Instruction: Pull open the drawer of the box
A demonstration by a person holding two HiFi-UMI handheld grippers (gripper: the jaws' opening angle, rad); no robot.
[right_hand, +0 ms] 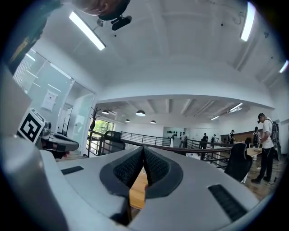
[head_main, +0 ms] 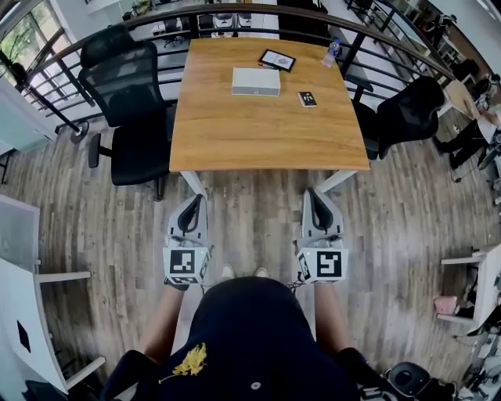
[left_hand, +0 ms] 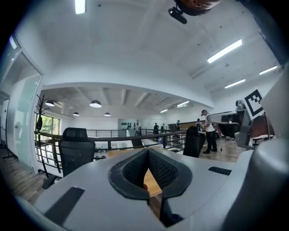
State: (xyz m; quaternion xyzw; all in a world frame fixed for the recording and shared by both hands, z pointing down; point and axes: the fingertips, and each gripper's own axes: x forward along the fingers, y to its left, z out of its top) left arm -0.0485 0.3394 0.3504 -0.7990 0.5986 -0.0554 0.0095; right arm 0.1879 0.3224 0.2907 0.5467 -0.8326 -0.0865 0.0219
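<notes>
A flat white box [head_main: 256, 81] lies on the far half of the wooden table [head_main: 266, 137], its long side facing me; I cannot make out the drawer front. My left gripper [head_main: 195, 199] and right gripper [head_main: 314, 193] are held level side by side over the floor, just short of the table's near edge and well apart from the box. In the left gripper view the left gripper [left_hand: 147, 151] has its ribbed pads meeting at the tips with nothing between them. In the right gripper view the right gripper [right_hand: 143, 148] is shut the same way, also empty. Only a strip of tabletop shows between each pair of jaws.
Also on the table are a framed dark card [head_main: 277, 59], a small black card [head_main: 307, 99] and a water bottle [head_main: 332, 53] at the far right corner. Black office chairs stand at the left [head_main: 129, 102] and right [head_main: 407, 113]. A metal railing [head_main: 235, 14] runs behind.
</notes>
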